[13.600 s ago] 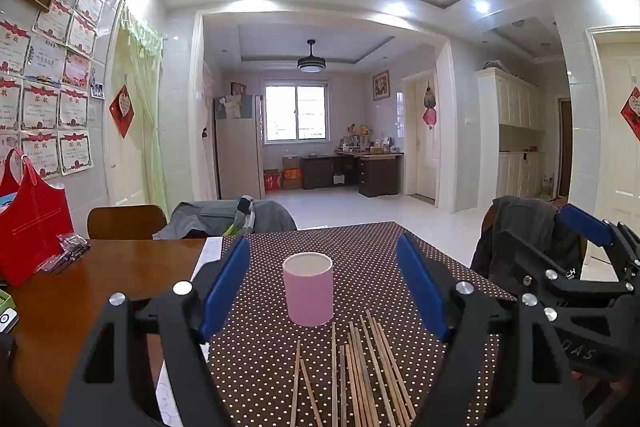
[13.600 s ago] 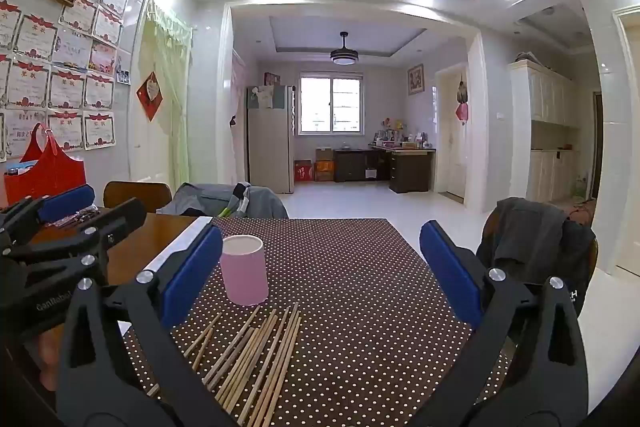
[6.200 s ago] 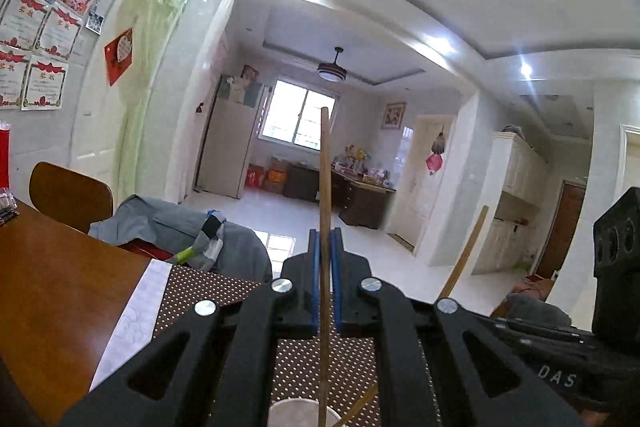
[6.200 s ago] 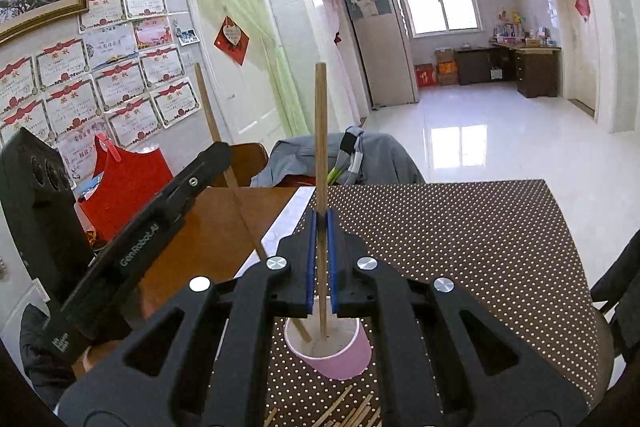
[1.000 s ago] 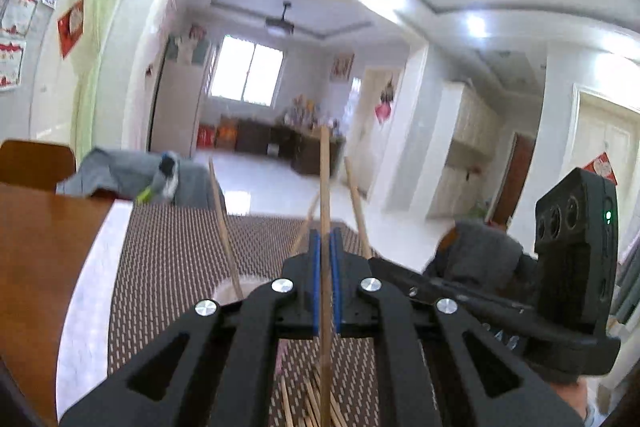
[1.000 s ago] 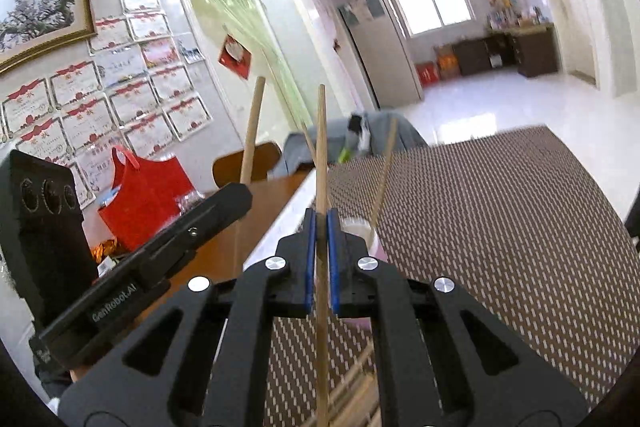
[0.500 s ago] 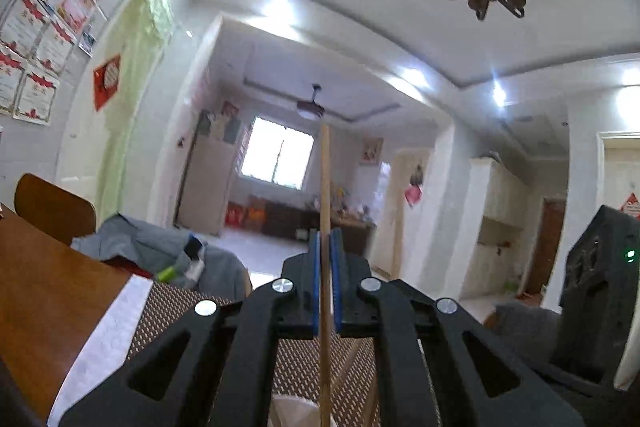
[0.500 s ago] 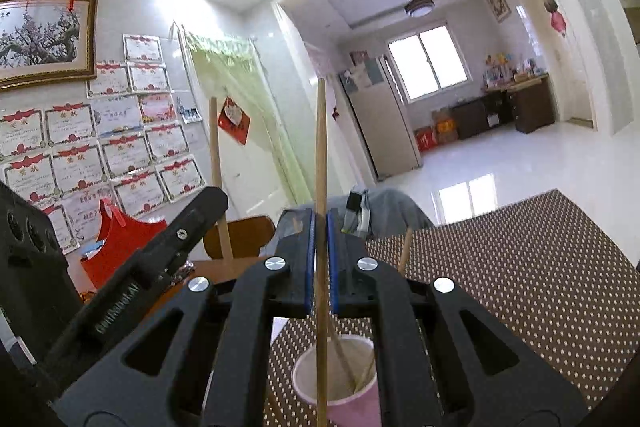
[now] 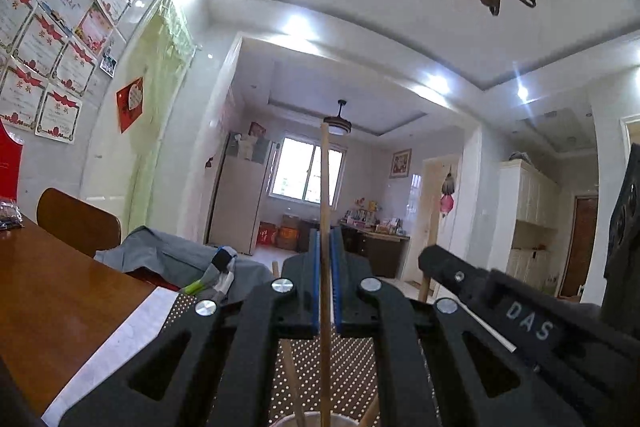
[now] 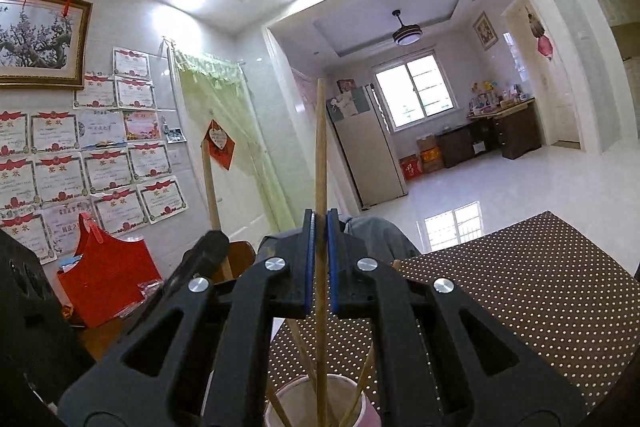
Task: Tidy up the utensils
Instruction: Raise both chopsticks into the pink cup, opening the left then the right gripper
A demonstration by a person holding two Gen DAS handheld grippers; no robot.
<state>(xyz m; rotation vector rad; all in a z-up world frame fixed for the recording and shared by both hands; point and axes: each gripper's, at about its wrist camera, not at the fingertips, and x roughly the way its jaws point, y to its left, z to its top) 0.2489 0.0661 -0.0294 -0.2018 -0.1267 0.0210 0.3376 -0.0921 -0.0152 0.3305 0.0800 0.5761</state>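
My left gripper (image 9: pixel 325 279) is shut on an upright wooden chopstick (image 9: pixel 325 187) whose lower end reaches into the pink cup's rim (image 9: pixel 312 417) at the bottom edge. My right gripper (image 10: pixel 318 263) is shut on another upright chopstick (image 10: pixel 319 147) whose lower end stands inside the pink cup (image 10: pixel 360 405). Several chopsticks lean inside the cup (image 10: pixel 362 379). The right gripper's body (image 9: pixel 520 319) shows on the right of the left wrist view. The left gripper's body (image 10: pixel 192 275) and its chopstick (image 10: pixel 212 195) show on the left of the right wrist view.
The cup stands on a brown dotted tablecloth (image 10: pixel 520 299) over a wooden table (image 9: pixel 48 299). A red bag (image 10: pixel 104 279) stands at the table's left. A chair with grey clothing (image 9: pixel 172 259) is behind the table.
Both grippers have held their chopsticks upright and come lower over the cup; a second ago they were tilted lower, with the loose chopsticks on the cloth in view.
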